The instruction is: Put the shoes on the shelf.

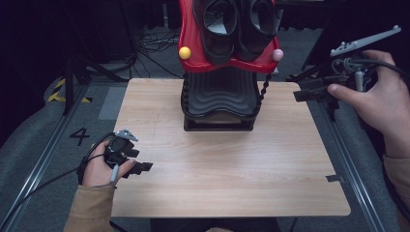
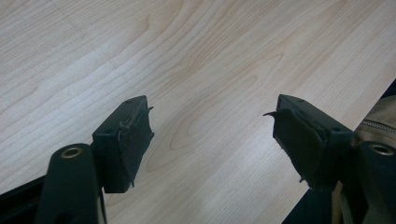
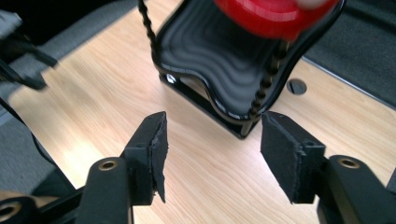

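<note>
A two-tier shoe rack stands at the table's far middle. Its red upper shelf (image 1: pixel 193 48) carries a pair of black shoes (image 1: pixel 237 26); its black ribbed lower shelf (image 1: pixel 220 94) is bare. That ribbed shelf (image 3: pixel 210 51) and the blurred red shelf (image 3: pixel 275 16) lie ahead of my right gripper (image 3: pixel 212 144), which is open and holds nothing. This right gripper (image 1: pixel 309 92) hovers off the table's right far edge. Low over the table's left near edge, my left gripper (image 1: pixel 140 166) is open and holds nothing; in its own view the gripper (image 2: pixel 210 130) has bare wood between its jaws.
The light wooden table (image 1: pixel 232 174) has rounded corners and a cable hole (image 3: pixel 296 86) near the rack. A yellow ball (image 1: pixel 184 52) and a pink ball (image 1: pixel 277 54) cap the rack's posts. Grey floor with rails and cables (image 1: pixel 154 43) surrounds the table.
</note>
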Demonstrator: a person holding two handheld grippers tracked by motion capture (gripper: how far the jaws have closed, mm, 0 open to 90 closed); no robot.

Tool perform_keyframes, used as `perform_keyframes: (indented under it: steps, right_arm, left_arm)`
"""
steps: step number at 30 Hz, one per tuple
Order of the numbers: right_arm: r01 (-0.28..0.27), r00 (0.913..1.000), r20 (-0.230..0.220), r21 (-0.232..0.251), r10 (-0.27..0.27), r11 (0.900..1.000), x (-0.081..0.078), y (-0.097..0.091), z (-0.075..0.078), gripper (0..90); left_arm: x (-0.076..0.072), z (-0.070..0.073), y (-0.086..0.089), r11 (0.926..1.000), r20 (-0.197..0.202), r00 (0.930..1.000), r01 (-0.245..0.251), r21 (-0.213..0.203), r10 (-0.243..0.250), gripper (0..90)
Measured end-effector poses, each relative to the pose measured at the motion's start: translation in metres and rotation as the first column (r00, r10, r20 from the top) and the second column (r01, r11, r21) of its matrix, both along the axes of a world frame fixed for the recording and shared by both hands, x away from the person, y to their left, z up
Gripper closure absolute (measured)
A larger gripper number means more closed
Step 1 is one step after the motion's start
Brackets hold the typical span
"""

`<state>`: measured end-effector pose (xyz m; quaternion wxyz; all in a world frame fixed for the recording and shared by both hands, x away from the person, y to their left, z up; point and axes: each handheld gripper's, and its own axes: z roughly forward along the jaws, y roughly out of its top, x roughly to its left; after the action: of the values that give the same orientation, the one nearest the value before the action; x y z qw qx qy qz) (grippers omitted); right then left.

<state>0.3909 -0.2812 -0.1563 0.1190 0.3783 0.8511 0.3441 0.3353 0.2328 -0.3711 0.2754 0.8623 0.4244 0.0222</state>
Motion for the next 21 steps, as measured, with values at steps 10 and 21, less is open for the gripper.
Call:
perform_keyframes:
  steps: [10, 21]
  right_arm:
    - [-0.058, 0.9969, -0.055, -0.022, 0.056, 0.9981, 0.006, -0.013, -0.072, 39.1]
    - [-0.087, 0.9912, -0.106, -0.075, 0.079, 0.9934, 0.014, -0.023, -0.144, 37.1]
  left_arm:
    - [-0.006, -0.002, 0.0, 0.9999, -0.012, 0.9999, -0.005, 0.011, 0.005, 28.6]
    - [-0.002, -0.008, -0.001, 0.9996, -0.017, 0.9998, -0.012, 0.026, 0.012, 28.6]
